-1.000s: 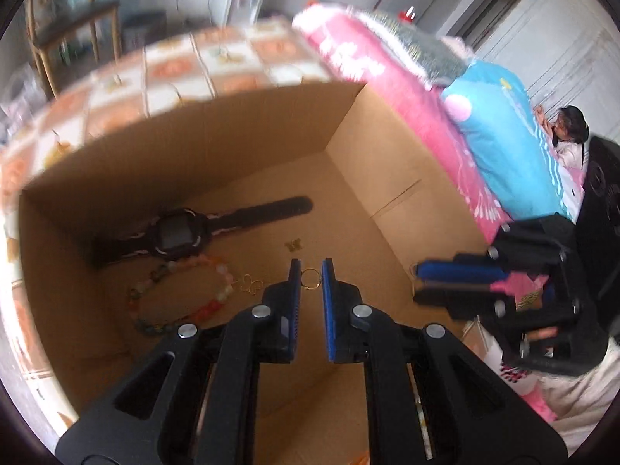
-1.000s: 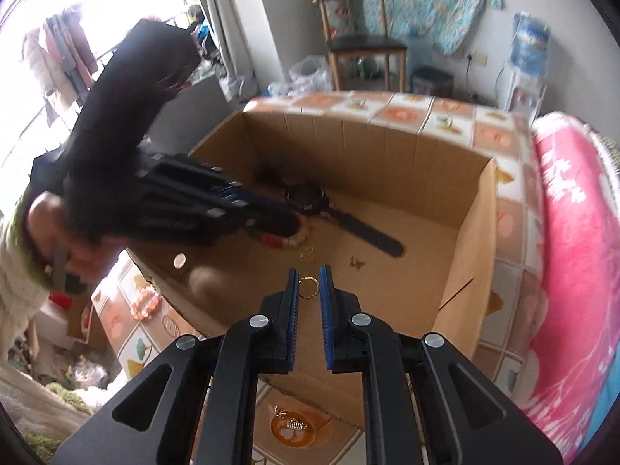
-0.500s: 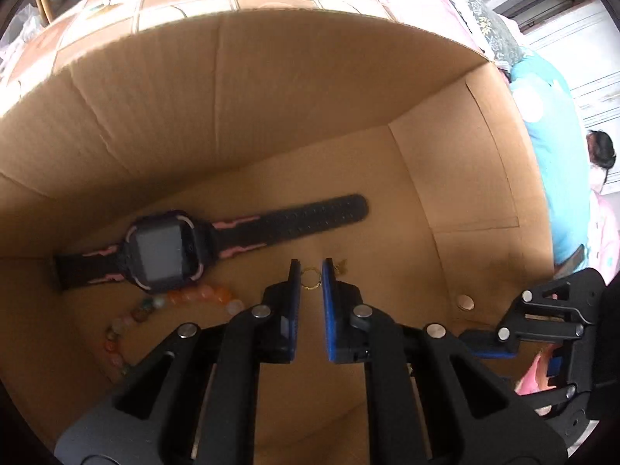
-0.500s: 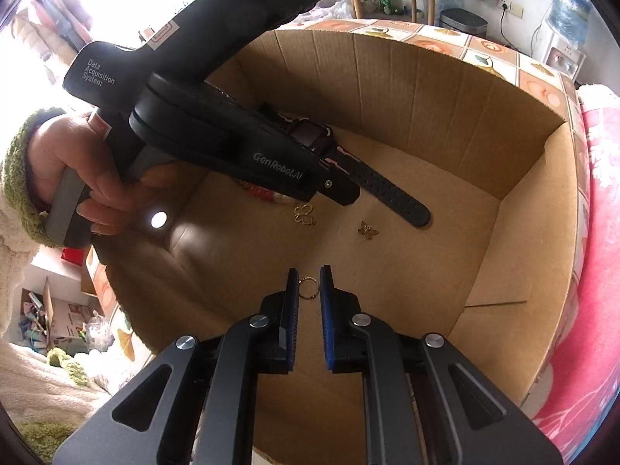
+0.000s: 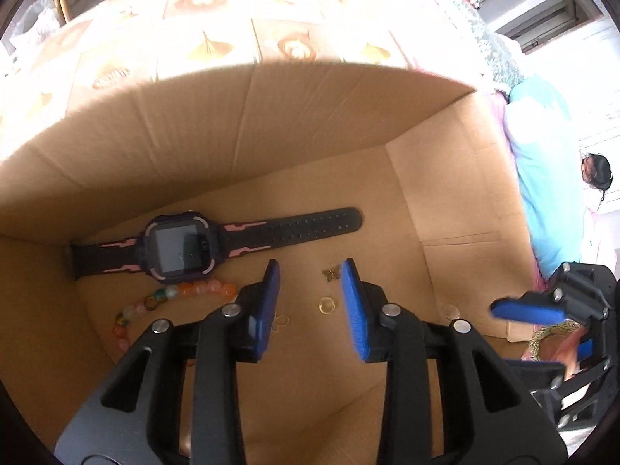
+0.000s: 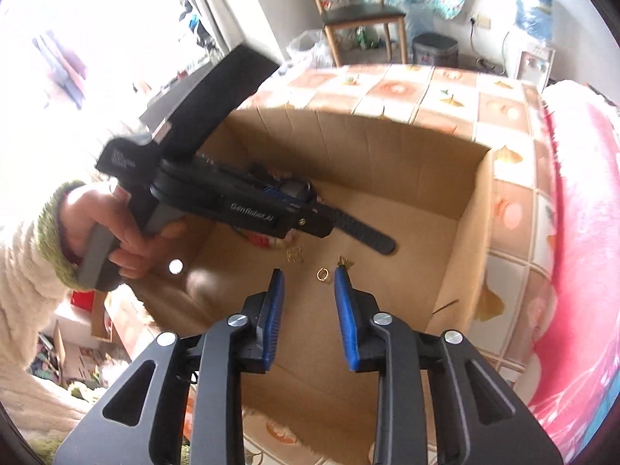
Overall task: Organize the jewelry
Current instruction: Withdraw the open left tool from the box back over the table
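Note:
A small gold ring (image 5: 327, 305) lies on the floor of the cardboard box (image 5: 240, 128), free of any gripper. My left gripper (image 5: 310, 271) is open just above it, inside the box. My right gripper (image 6: 309, 273) is open over the box's near side, with the ring (image 6: 322, 274) showing between its fingers. A black and pink watch (image 5: 182, 246), a bead bracelet (image 5: 170, 298), a gold clover charm (image 5: 282, 321) and a gold butterfly charm (image 5: 330, 274) lie on the box floor.
The box stands on a tiled tablecloth (image 6: 445, 93). A pink blanket (image 6: 581, 232) lies to the right. The right gripper (image 5: 542, 310) shows at the right edge of the left wrist view. A chair (image 6: 360, 11) stands behind the table.
Both grippers have opened. Each held a small gold ring between its fingers before; now a ring lies on the box floor. The left gripper went deeper into the box.

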A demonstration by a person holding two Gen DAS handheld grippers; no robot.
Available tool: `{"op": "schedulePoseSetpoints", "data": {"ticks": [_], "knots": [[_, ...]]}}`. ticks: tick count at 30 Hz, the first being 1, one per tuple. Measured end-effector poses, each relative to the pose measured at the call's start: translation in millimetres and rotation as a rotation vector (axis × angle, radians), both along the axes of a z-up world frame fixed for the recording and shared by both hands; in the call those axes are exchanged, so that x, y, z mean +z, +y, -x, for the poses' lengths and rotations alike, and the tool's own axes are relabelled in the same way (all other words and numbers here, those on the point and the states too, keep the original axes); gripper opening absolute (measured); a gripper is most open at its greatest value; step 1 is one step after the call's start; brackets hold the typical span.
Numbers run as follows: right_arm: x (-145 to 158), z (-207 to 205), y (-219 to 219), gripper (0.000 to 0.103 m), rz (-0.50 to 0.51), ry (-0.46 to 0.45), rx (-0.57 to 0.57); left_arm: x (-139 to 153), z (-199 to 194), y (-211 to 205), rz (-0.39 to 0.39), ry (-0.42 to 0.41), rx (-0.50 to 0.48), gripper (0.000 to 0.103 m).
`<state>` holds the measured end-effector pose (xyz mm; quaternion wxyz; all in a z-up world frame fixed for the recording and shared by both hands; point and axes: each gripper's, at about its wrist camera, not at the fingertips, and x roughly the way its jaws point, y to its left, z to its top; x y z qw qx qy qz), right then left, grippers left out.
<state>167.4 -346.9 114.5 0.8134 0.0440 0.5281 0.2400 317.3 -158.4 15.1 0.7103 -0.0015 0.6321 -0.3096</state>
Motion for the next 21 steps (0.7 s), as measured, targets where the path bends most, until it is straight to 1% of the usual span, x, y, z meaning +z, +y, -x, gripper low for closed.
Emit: {"op": "schedulePoseSetpoints", "data": {"ticks": [2,6,7,9,10,11,12,13,14,15,16,17,18,21], "knots": [[14,8,-5,0.032,-0.013,-0.03,-0.02,12,9,10,0.011,-0.025,0.008,0.036],[37,28,-12,0.033,-0.033,-0.08,-0.048,48,29,27,0.03,-0.103,0.023,0.037],[40,33,-12,0.033,-0.037,-0.093,-0.056,58,35,33,0.034,-0.127,0.025,0.037],[55,49,-16,0.037,-0.051,-0.135,-0.074,83,54,48,0.061,-0.187,0.031,0.039],[64,60,-19,0.042,-0.06,-0.166,-0.087,89,51,51,0.073,-0.212,0.033,0.043],[70,68,-21,0.048,-0.067,-0.189,-0.093,102,66,62,0.092,-0.256,0.036,0.048],[76,79,-22,0.051,-0.078,-0.217,-0.096,111,76,65,0.105,-0.291,0.037,0.051],[79,90,-23,0.055,-0.087,-0.239,-0.097,121,91,75,0.122,-0.327,0.041,0.058],[82,103,-23,0.057,-0.096,-0.261,-0.098,129,97,82,0.135,-0.352,0.045,0.064],[82,115,-23,0.059,-0.1,-0.276,-0.1,135,113,93,0.149,-0.38,0.052,0.066],[82,125,-24,0.06,-0.103,-0.287,-0.102,136,120,101,0.157,-0.401,0.06,0.069],[78,138,-23,0.06,-0.096,-0.298,-0.111,137,137,112,0.16,-0.422,0.064,0.072],[76,144,-22,0.06,-0.092,-0.302,-0.117,134,144,114,0.158,-0.437,0.07,0.073],[57,169,-17,0.06,-0.092,-0.287,-0.143,118,179,135,0.133,-0.462,0.096,0.076]]}}
